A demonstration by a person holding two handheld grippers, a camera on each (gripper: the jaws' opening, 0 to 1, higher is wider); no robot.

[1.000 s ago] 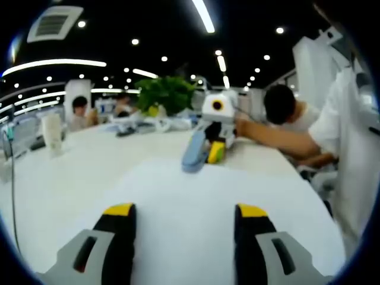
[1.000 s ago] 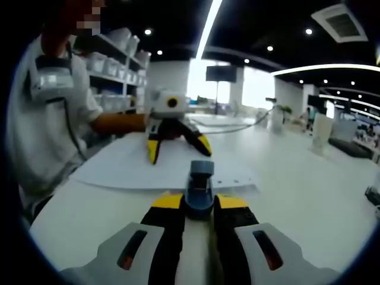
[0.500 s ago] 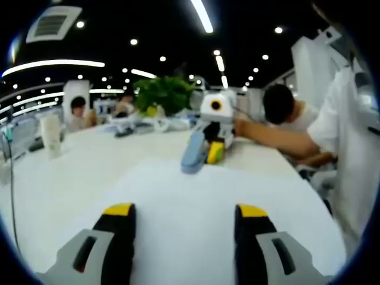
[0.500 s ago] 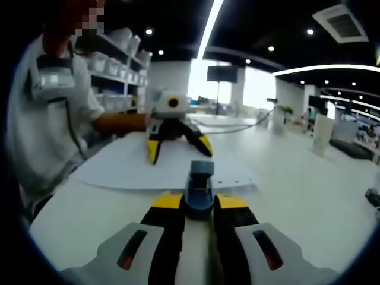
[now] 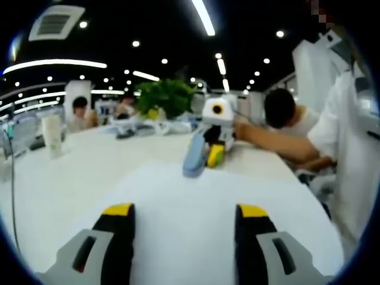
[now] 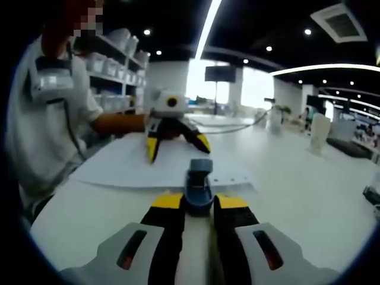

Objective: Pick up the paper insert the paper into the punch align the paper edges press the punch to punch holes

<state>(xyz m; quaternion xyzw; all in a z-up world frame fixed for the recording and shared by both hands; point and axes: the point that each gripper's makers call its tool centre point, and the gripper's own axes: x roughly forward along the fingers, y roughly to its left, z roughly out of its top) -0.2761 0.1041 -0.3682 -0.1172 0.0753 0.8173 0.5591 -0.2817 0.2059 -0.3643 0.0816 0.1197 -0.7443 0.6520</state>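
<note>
A white sheet of paper [image 5: 184,196] lies flat on the white table [image 5: 71,172]. My left gripper [image 5: 185,209] hovers open over its near part, with nothing between the jaws. Across the sheet, my right gripper [image 5: 211,149] holds the blue hole punch [image 5: 193,155] at the far edge. In the right gripper view, my right gripper [image 6: 194,200] is shut on the blue punch [image 6: 199,178], which sits at the paper [image 6: 160,166] edge. A row of small dots shows along that edge. My left gripper [image 6: 176,142] stands open on the sheet's far side.
A person in a white shirt [image 6: 50,124] stands at the table's side, holding both grippers. A green plant [image 5: 165,95] and a pale cup [image 5: 52,133] stand farther back. Other people sit behind. Shelves with bins [image 6: 113,65] line the wall.
Both views have shifted only slightly. The punch stays in my right gripper at the paper edge, and the left gripper stays open.
</note>
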